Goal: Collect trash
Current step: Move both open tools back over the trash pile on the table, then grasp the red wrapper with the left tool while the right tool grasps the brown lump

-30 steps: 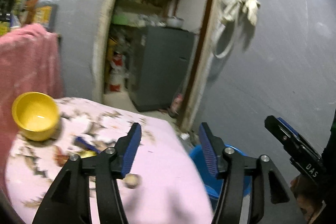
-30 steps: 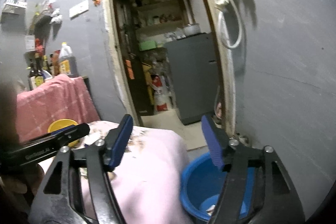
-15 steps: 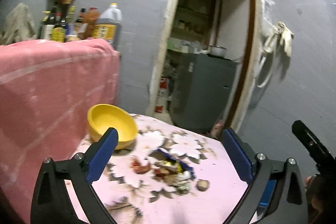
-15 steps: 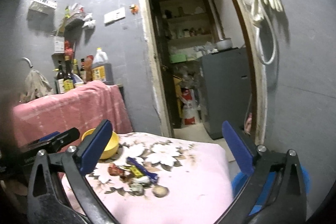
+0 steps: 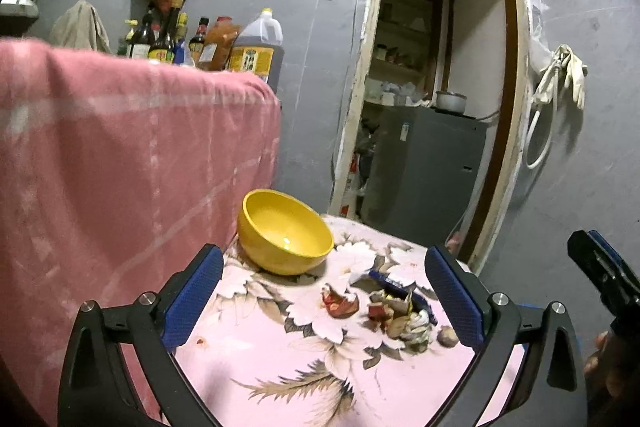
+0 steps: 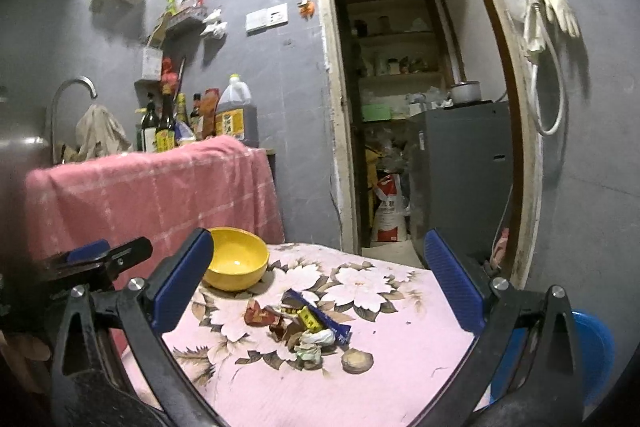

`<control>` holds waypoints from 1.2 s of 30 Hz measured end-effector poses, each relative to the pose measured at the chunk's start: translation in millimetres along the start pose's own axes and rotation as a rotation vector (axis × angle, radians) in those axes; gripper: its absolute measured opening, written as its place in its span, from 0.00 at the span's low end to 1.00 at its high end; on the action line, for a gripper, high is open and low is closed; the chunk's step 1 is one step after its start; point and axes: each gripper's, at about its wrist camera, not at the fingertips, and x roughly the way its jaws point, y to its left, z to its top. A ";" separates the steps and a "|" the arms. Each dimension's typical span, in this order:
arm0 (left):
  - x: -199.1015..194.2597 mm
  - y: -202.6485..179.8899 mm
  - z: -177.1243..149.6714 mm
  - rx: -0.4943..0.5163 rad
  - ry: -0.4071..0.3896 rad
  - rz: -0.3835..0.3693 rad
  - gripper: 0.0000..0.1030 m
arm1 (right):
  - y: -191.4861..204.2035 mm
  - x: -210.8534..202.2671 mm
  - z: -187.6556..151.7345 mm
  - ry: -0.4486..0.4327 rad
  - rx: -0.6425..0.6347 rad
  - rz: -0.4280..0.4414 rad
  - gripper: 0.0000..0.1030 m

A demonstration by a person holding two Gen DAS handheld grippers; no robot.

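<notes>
A small pile of trash (image 5: 394, 311), made of crumpled wrappers, a blue packet and a round brown scrap, lies on the pink floral tablecloth (image 5: 280, 367). My left gripper (image 5: 323, 255) hovers short of it, open wide, nothing between its blue pads. In the right wrist view the same trash pile (image 6: 306, 325) sits ahead of my right gripper (image 6: 317, 239), also open wide and holding nothing. A blue bin (image 6: 592, 351) stands low at the table's right side. One finger of the right gripper (image 5: 600, 269) shows at the far right of the left wrist view.
A yellow bowl (image 5: 286, 237) stands on the table behind the trash. A pink towel (image 5: 120, 167) drapes over the counter at left, with bottles (image 5: 256, 51) on top. An open doorway (image 6: 400, 131) with a grey cabinet lies behind the table. Gloves and a hose hang on the right wall.
Both views have swung left, from the blue bin and doorway to the table and trash pile. Both grippers' jaws have spread much wider.
</notes>
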 end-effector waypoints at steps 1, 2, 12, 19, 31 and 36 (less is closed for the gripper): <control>2.3 2.3 -2.4 -0.005 0.008 -0.003 0.96 | 1.7 2.5 -2.9 0.009 -0.012 0.001 1.00; 4.9 4.5 -5.0 -0.012 0.018 -0.003 0.96 | 3.4 6.0 -6.3 0.022 -0.024 0.001 1.00; 41.4 6.9 -22.1 0.007 0.139 0.009 0.96 | -7.0 39.0 -35.6 0.162 -0.021 -0.031 1.00; 69.7 3.7 -30.3 0.040 0.227 0.022 0.96 | -24.1 68.7 -52.0 0.302 0.005 -0.089 1.00; 137.3 2.9 -39.1 0.070 0.449 -0.042 0.68 | -47.5 121.1 -92.3 0.648 0.041 -0.099 0.80; 160.8 5.7 -43.4 0.029 0.531 -0.087 0.55 | -48.0 133.8 -103.5 0.729 0.022 -0.083 0.76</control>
